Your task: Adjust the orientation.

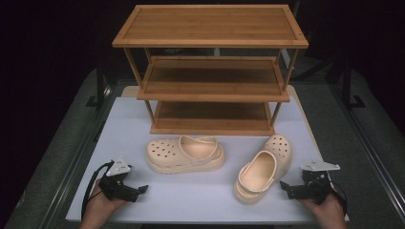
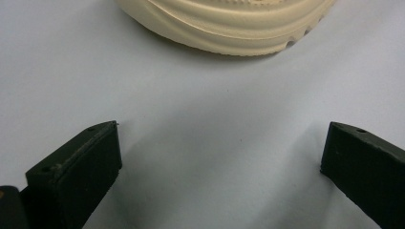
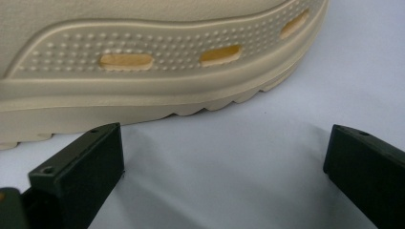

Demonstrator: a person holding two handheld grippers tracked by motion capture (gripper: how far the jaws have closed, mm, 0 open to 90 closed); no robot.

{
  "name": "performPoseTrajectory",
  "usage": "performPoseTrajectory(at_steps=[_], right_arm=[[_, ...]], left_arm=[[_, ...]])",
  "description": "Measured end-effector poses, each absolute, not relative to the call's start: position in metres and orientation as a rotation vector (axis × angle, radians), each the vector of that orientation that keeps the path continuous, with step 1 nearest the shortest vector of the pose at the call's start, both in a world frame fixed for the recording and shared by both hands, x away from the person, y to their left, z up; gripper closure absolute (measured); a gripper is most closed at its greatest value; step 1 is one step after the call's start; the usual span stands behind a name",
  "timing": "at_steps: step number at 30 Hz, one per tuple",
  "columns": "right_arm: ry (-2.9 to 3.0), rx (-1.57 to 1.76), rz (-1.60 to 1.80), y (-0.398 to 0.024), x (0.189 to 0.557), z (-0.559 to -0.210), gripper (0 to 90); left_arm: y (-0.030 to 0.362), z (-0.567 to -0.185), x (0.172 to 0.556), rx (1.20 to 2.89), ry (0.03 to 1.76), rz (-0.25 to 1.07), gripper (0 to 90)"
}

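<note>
High view: a pale surface (image 1: 191, 200) in a dark room carries a three-tier wooden rack (image 1: 210, 71). In front of the rack lie two cream clogs, left clog (image 1: 185, 153) and right clog (image 1: 264, 168). Left gripper (image 1: 141, 190) and right gripper (image 1: 285, 187) flank them, jaws spread, empty.

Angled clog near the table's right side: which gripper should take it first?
Right. The right gripper sits open just beside the angled clog, its sole close ahead in the right gripper view. The left gripper is nearer the other clog.
</note>
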State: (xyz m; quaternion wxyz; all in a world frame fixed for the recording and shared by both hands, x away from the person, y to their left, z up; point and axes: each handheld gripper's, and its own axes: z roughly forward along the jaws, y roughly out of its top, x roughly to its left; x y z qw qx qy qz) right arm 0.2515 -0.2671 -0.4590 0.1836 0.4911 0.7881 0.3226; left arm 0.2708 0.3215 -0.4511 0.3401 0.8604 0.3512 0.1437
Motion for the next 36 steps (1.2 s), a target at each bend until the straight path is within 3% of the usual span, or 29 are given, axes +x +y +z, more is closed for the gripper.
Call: performPoseTrajectory(at_steps=[11,13,16,19,30,36], right_arm=[[2.221,1.379,0.909,-0.267,0.251,-0.459,0.0],[2.221,1.38,0.908,-0.267,0.251,-0.459,0.0],[2.22,1.379,0.908,-0.267,0.251,-0.459,0.0],[2.22,1.38,0.907,-0.267,0.251,-0.459,0.0],[2.22,1.378,0.906,-0.267,0.251,-0.459,0.0],[2.218,1.375,0.907,-0.267,0.251,-0.459,0.0]], left_arm=[[0.322,-0.45,0.27,2.236,0.906,0.382,0.1],[0.323,-0.448,0.265,2.207,0.878,0.387,13.5],[0.323,-0.445,0.262,2.192,0.864,0.371,17.4],[0.322,-0.439,0.26,2.165,0.85,0.361,28.9],[0.314,-0.417,0.259,2.099,0.901,0.258,88.2],[0.305,-0.412,0.267,2.098,0.916,0.25,90.0]])
